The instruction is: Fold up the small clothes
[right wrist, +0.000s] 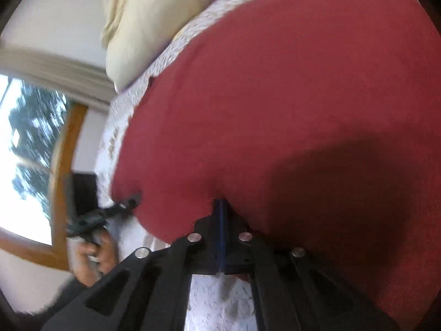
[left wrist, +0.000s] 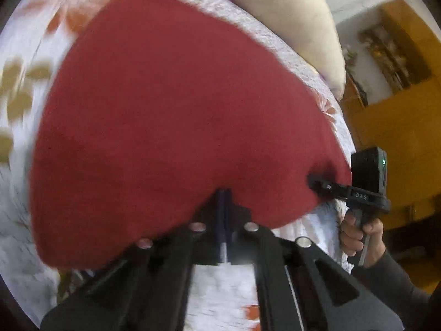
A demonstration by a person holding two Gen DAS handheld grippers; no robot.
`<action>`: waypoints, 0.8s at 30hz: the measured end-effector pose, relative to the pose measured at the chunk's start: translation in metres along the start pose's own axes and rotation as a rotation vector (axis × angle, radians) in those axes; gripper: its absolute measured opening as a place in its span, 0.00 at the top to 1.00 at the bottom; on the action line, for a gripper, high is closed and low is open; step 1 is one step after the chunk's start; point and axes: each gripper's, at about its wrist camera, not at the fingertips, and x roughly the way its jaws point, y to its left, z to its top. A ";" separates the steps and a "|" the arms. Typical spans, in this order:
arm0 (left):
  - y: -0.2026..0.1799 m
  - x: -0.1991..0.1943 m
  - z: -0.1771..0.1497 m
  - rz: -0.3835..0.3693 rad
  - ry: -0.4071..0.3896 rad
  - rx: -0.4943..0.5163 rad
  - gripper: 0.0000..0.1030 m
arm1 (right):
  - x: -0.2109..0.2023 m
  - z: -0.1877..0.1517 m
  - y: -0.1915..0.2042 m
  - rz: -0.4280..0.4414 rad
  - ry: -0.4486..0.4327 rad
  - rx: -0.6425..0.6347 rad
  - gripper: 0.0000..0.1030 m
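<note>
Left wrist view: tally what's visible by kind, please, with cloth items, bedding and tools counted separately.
Red cloth: 1
Cream pillow: 1
Floral bedsheet: 1
Tools: 2, the left tool and the right tool, each shut on the cloth's near edge
Total: 5

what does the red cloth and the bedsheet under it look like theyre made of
Red cloth: looks like soft matte woven or knit fabric, no sheen, drapes limply from both grippers; blur hides the weave. Bedsheet: white textured fabric, possibly cotton, with printed orange and olive floral shapes.
</note>
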 end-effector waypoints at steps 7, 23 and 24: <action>0.017 -0.042 -0.012 0.023 -0.037 -0.041 0.98 | -0.100 -0.004 -0.068 -0.088 -0.149 0.106 1.00; 0.031 -0.122 0.086 0.015 -0.009 -0.191 0.13 | -0.018 -0.083 0.166 -0.641 -0.143 -0.730 0.21; 0.035 -0.116 0.087 0.019 0.008 -0.196 0.13 | -0.006 -0.097 0.172 -0.671 -0.136 -0.805 0.21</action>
